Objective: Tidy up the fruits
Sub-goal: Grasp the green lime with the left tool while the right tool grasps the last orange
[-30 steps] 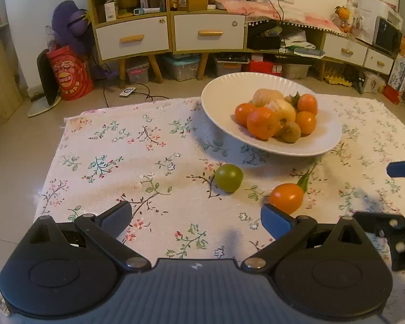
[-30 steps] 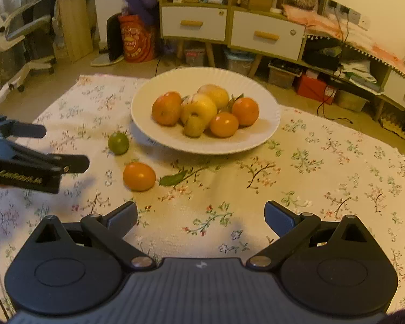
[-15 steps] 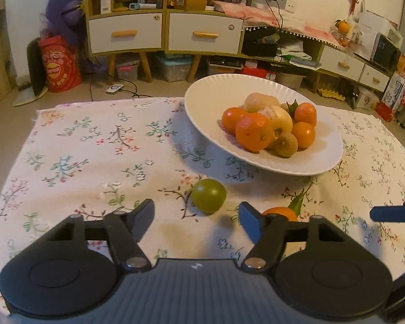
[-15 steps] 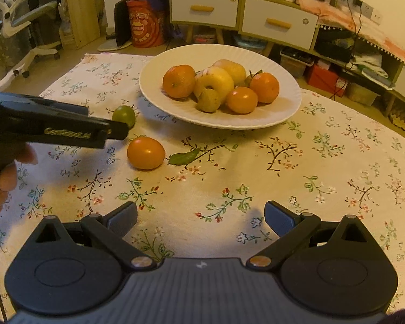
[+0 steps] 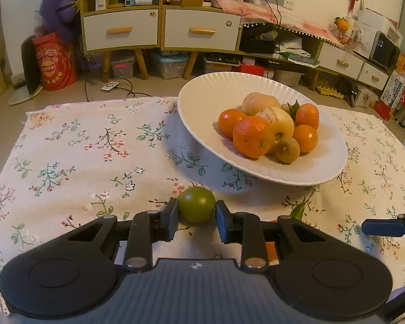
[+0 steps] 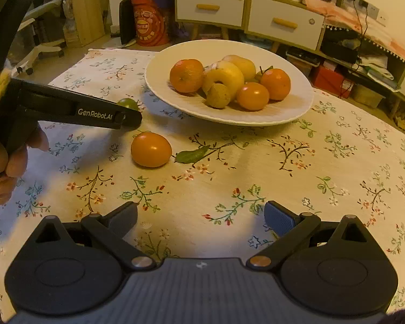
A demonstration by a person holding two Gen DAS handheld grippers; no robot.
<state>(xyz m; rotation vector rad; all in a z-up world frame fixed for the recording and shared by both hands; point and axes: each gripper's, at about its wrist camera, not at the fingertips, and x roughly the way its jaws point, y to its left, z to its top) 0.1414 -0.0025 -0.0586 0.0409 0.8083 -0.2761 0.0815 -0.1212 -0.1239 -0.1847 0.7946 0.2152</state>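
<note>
Green fruit (image 5: 196,207) pinched between just-closed left gripper (image 5: 196,216) fingers, orange fruit (image 6: 151,149) largely hidden behind them; right gripper (image 6: 201,216) fingers wide, empty.

The words "GenRobot.AI" stood in white letters on the side of the black left gripper (image 6: 137,117). No other words could be read.

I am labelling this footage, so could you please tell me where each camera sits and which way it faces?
Left wrist: on the left claw, looking down-forward at the green fruit between its fingers.
Right wrist: on the open right claw, facing the tablecloth; a hand shows.
Shared: the white plate, the green fruit.
</note>
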